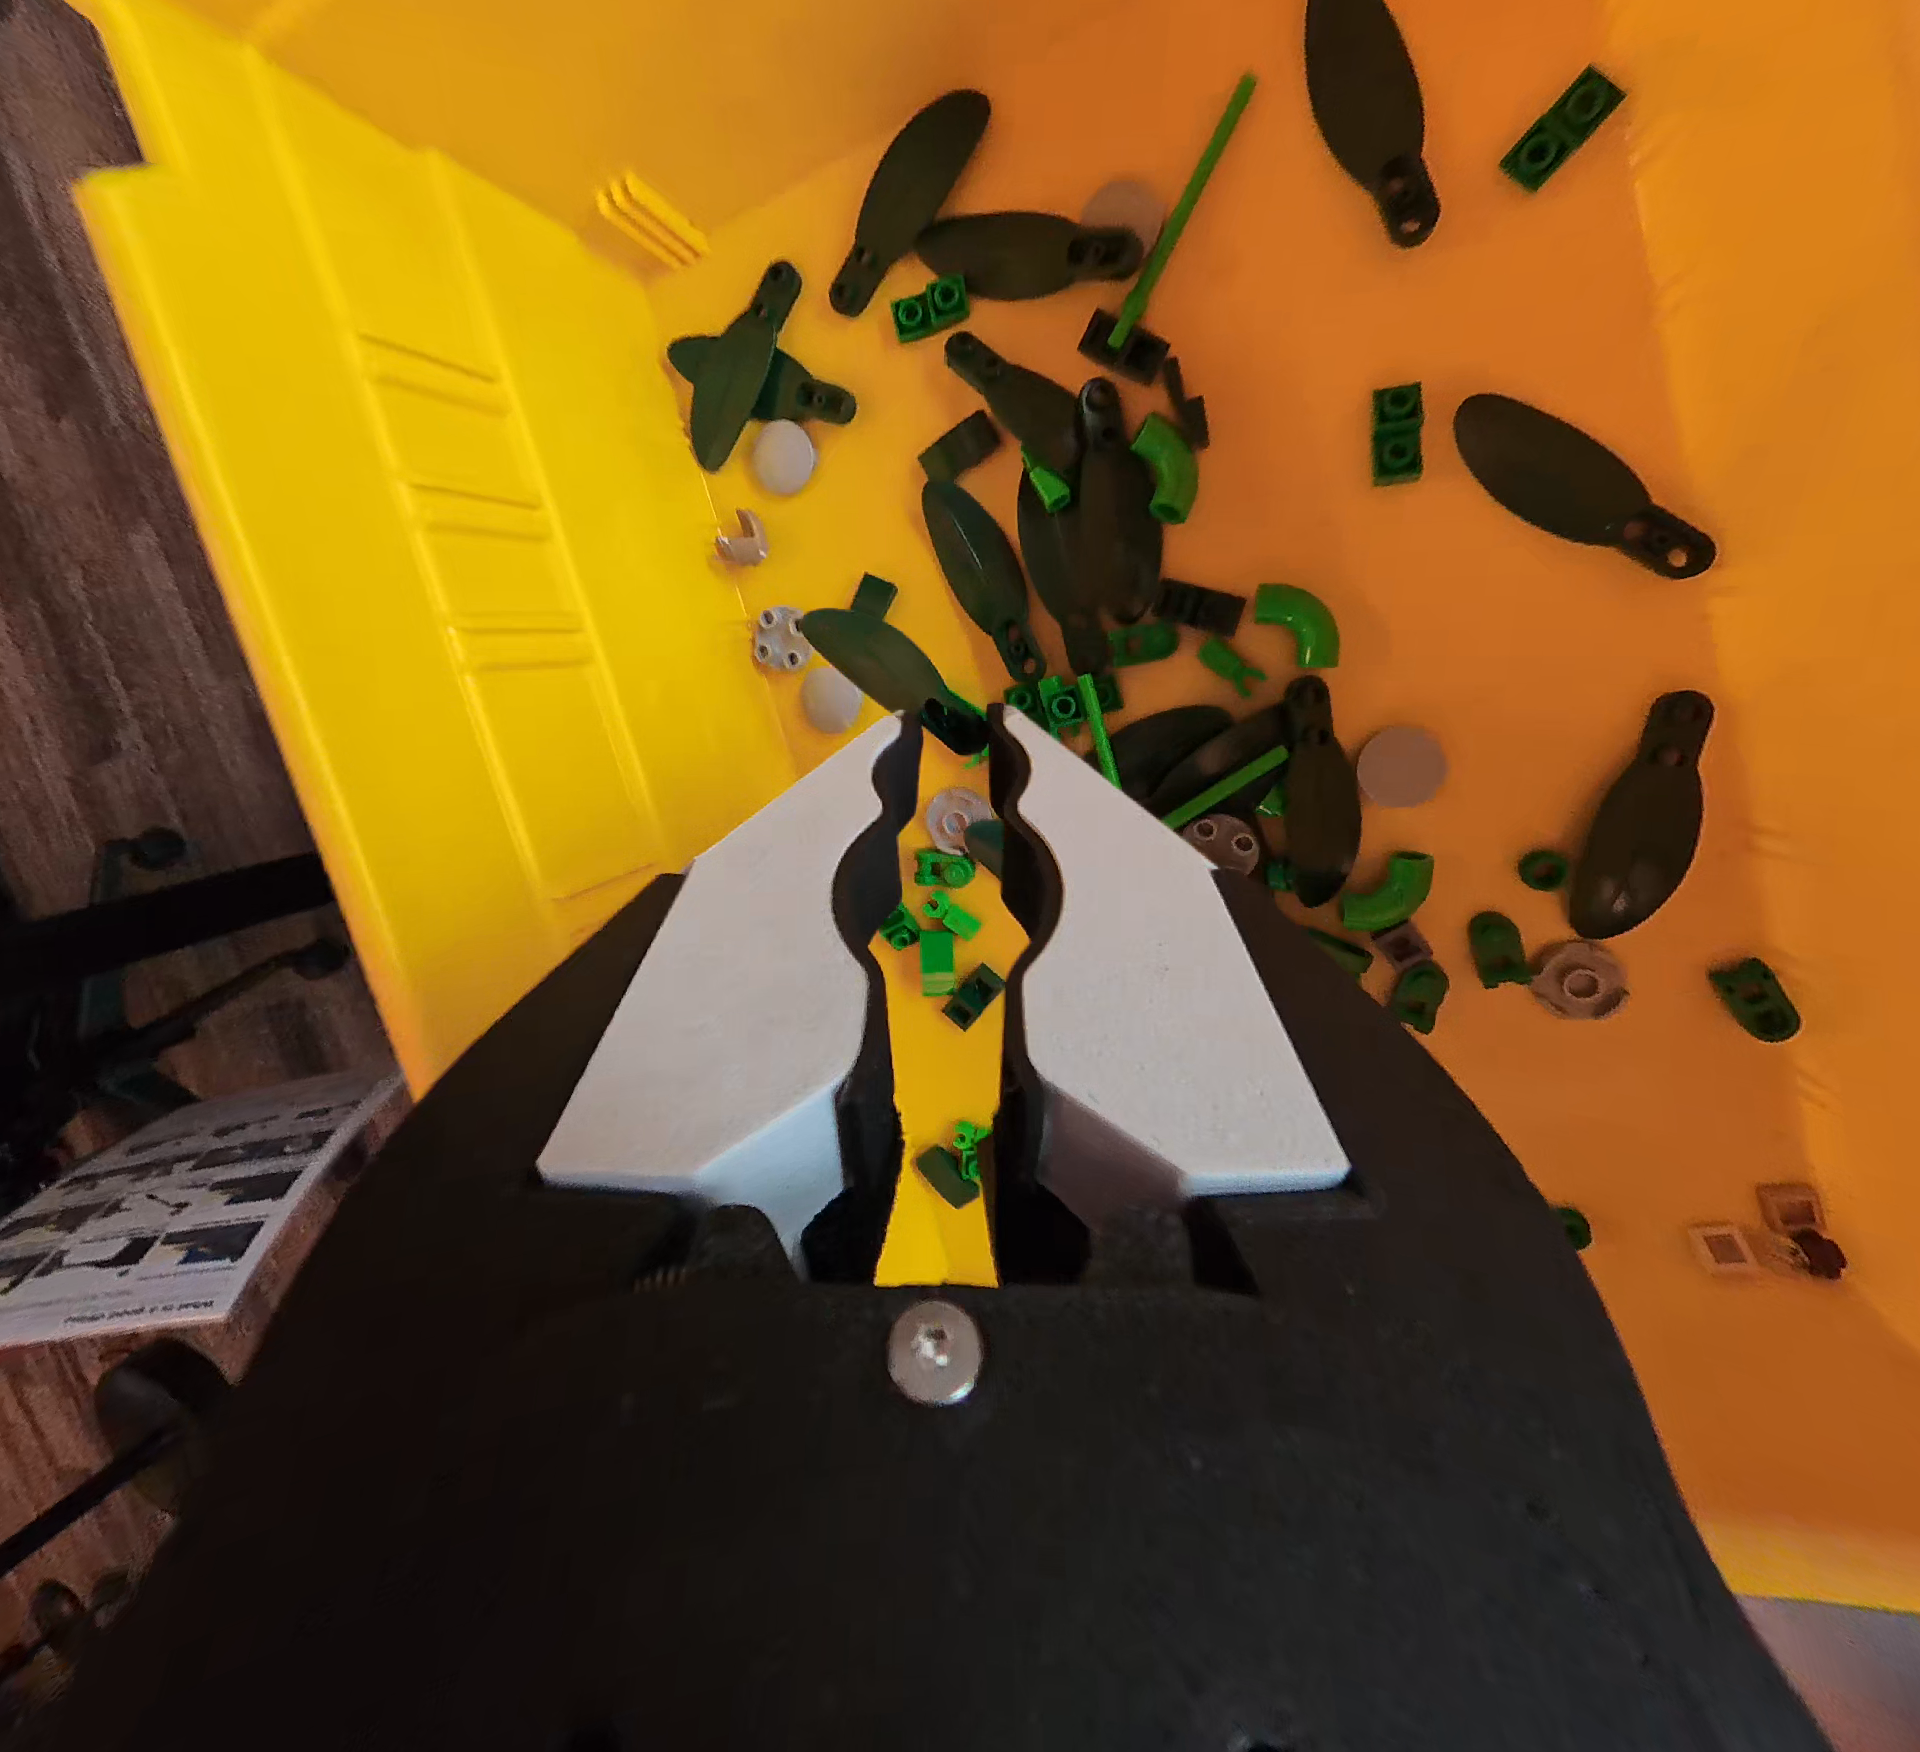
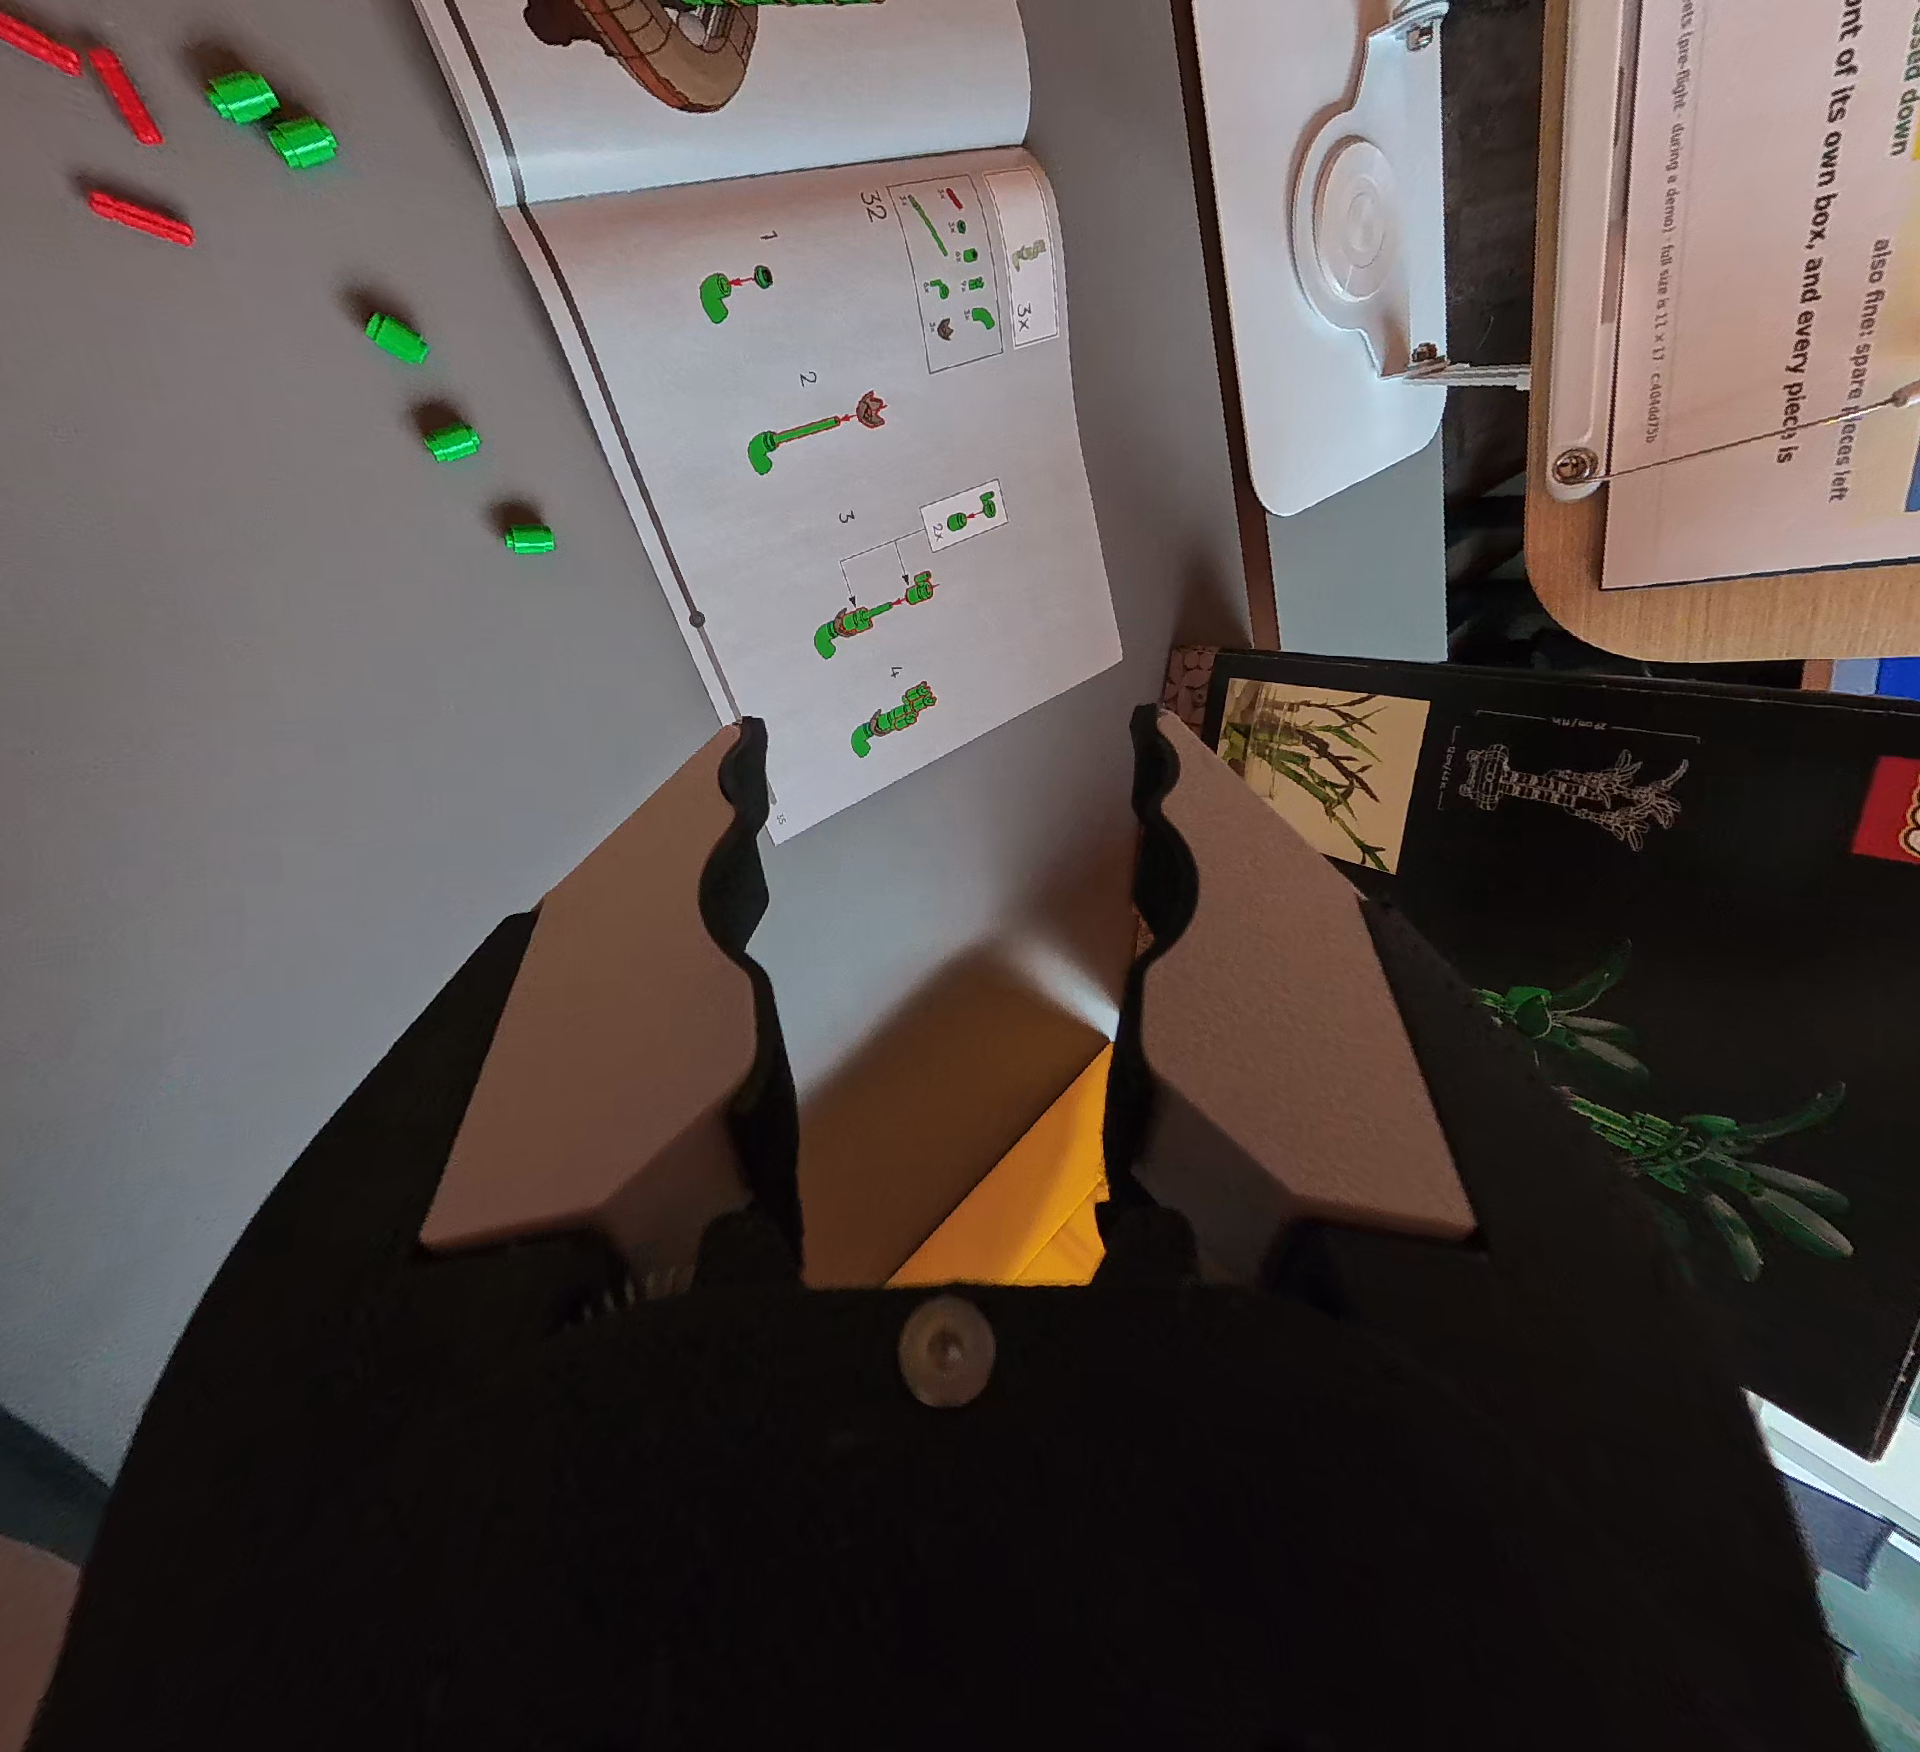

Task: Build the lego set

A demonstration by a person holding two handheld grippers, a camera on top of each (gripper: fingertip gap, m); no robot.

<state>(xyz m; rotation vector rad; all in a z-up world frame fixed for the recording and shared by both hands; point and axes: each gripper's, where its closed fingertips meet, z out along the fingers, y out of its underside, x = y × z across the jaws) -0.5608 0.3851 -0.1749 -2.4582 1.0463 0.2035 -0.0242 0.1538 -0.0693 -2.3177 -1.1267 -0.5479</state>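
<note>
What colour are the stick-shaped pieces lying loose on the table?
Red stick pieces, three of them on the grey table; clearest in the right wrist view.

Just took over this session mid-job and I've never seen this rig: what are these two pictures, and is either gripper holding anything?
No robot arm here: a person holds a two-finger gripper in each hand, each with a forward-looking camera. The left wrist view looks into a yellow bin of loose Lego: dark green leaves, bright green elbows, grey round plates. The left gripper has its fingers nearly closed on a small dark piece. The right wrist view shows the right gripper open and empty above a grey table with the instruction booklet, green round bricks, red pins and the set's box.
</note>
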